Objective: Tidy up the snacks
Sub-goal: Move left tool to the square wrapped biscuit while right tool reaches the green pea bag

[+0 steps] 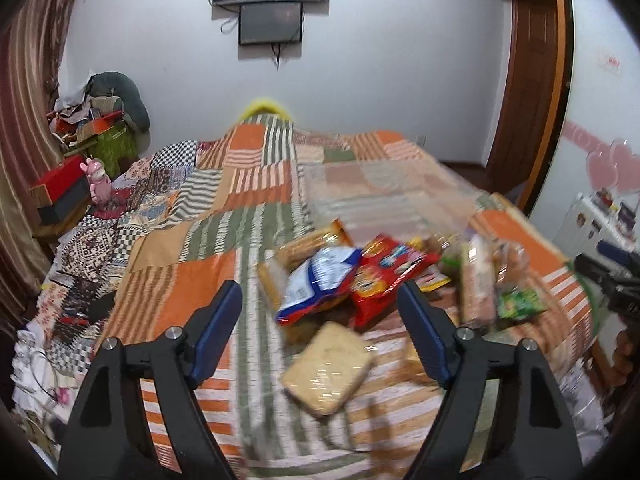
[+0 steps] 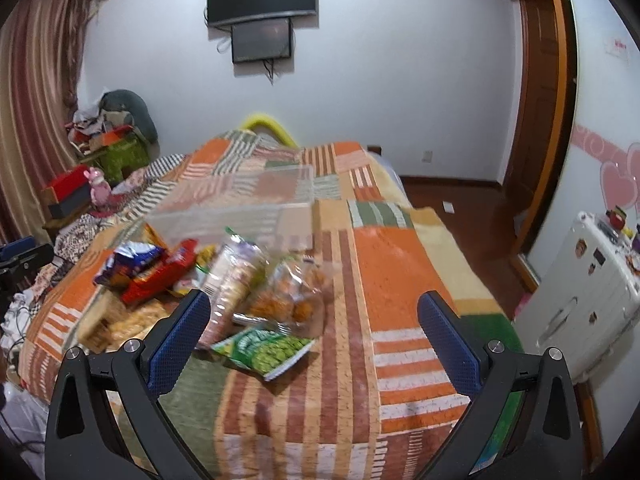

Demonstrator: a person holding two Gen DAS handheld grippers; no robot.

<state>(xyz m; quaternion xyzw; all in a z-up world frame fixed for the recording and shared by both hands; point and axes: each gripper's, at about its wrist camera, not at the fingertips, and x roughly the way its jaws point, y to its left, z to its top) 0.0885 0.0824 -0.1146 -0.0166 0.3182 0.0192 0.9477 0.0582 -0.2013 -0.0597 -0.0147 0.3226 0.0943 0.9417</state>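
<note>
Currently both empty: left hand-held gripper (image 1: pixel 320 316) fairly wide, right hand-held gripper (image 2: pixel 314 332) wide. Pile of crinkly plastic snack packets (image 1: pixel 384 276) lies mid-bed on patchwork quilt (image 1: pixel 192 280), before clear plastic bin (image 2: pixel 240 216). Likely light, slippery, crushable; pinch a packet's sealed edge.

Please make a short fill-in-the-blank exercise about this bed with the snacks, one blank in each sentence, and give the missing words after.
1. The snacks lie in a pile on a patchwork ____.
2. The flat packet nearest the right gripper is ____ in colour.
3. Beyond the pile stands a clear plastic ____.
4. Both the right gripper and the left gripper are ____ and hold nothing.

Missing words: bedspread; green; box; open
</note>
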